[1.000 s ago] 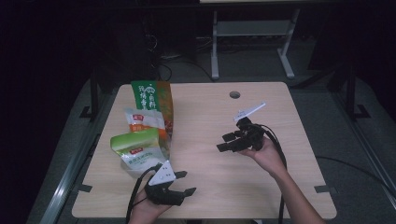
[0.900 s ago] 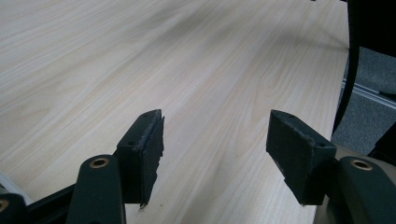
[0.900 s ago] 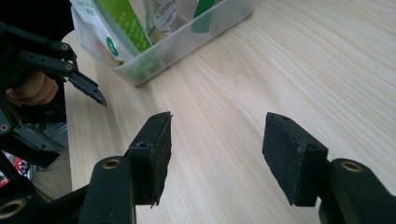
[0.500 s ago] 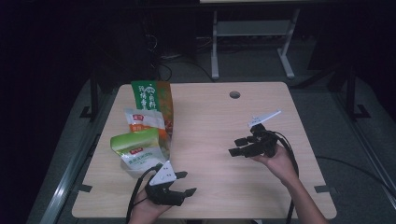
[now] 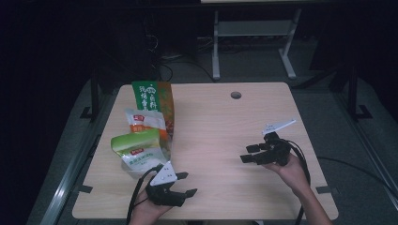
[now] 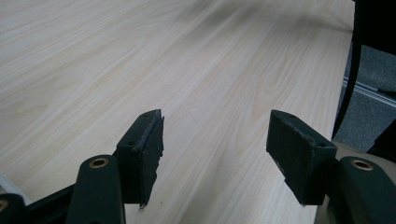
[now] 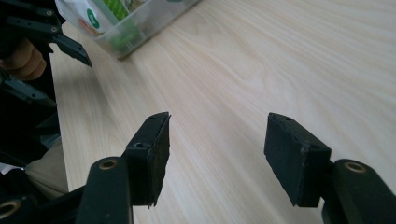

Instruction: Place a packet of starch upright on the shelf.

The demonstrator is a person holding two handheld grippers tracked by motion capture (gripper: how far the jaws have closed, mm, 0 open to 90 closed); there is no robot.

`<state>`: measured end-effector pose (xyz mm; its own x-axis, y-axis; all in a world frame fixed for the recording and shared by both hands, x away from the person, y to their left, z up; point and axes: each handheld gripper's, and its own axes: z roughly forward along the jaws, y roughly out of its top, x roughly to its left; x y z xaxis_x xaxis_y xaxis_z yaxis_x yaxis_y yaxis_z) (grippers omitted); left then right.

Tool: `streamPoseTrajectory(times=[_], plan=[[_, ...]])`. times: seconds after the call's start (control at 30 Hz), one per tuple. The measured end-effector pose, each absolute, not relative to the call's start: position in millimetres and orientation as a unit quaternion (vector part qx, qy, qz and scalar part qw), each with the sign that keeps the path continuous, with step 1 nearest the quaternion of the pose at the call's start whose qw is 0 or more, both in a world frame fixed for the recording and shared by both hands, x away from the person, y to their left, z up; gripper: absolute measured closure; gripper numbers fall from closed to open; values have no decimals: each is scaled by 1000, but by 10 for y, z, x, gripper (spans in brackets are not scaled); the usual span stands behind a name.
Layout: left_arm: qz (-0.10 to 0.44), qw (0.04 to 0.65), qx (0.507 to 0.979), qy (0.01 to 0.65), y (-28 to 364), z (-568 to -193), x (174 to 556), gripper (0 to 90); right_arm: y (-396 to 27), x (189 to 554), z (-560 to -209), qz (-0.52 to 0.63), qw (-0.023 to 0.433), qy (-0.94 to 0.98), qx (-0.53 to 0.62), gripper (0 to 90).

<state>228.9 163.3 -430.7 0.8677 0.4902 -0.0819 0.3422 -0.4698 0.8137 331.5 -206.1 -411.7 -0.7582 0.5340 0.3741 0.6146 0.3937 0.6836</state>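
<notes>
Bare wood spreads between the left claw [image 5: 184, 183] and right claw [image 5: 249, 153], both apart

place: lab/test bay, looks like | cues: my bare wood table [image 5: 211, 126], dark room, metal stand [image 5: 253, 42], floor cables [image 5: 178, 61]

Green snack bags [image 5: 143, 140] clustered at table's left.

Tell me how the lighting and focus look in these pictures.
High view: dim, with dark surroundings past the table; the snack bags stay readable. Left gripper view: bright, even light, far tabletop soft. Right gripper view: pads sharp, the clear bag at the top slightly blurred.
</notes>
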Motion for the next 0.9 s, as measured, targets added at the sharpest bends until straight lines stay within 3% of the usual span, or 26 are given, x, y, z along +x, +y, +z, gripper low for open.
streamPoseTrajectory(times=[0.9], plan=[[82,449,856,242,1637,-4311,2291,360,-2497,2876,-4444,-440,48,-810,-385,373]])
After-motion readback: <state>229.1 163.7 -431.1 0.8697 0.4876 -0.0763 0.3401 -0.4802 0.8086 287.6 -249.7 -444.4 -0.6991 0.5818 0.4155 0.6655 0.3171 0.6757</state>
